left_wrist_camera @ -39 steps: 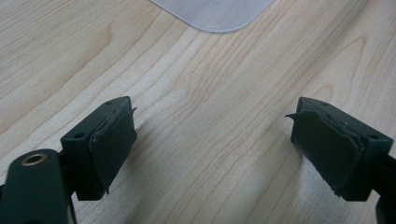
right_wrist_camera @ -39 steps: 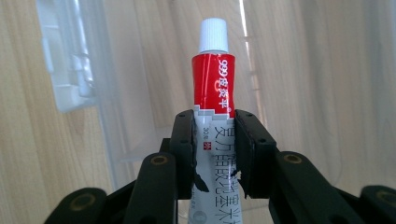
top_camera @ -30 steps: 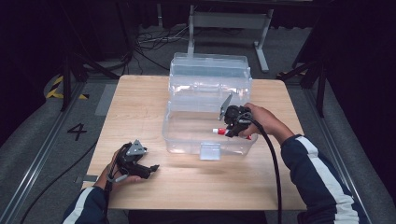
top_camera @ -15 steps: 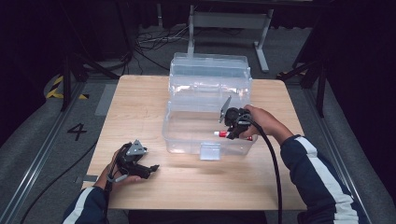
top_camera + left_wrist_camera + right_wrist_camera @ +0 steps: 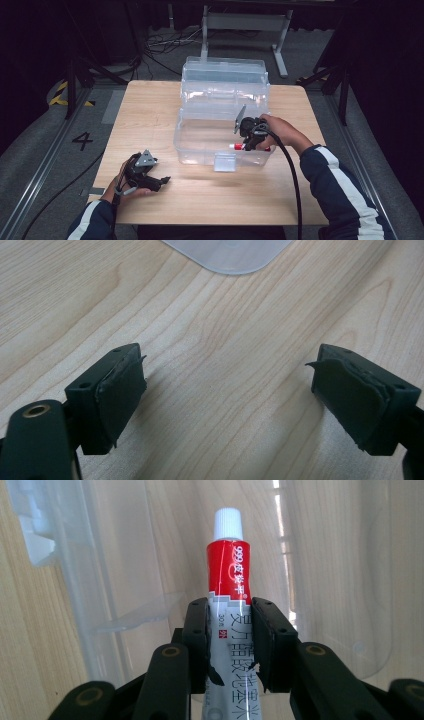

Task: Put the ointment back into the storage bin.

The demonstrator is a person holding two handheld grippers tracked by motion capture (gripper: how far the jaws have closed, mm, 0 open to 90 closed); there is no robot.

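Observation:
A red and white tube (image 5: 229, 575) with a white cap is pinched between the pads of my right gripper (image 5: 230, 640), cap pointing away from it. In the high view that right gripper (image 5: 246, 145) reaches down into a clear plastic box (image 5: 200, 145), and the tube (image 5: 236, 146) lies low by the box's front wall. My left gripper (image 5: 161, 180) rests on the wooden table (image 5: 150, 115) at the front left, well apart from the box. In its own view the left gripper (image 5: 227, 390) is open wide over bare wood, with nothing between the pads.
The box's clear lid (image 5: 224, 75) stands open behind it, towards the table's far edge. A latch tab (image 5: 224, 161) sticks out from the front wall. A rounded clear plastic corner (image 5: 230, 252) lies ahead of the left gripper. Black floor and cables surround the table.

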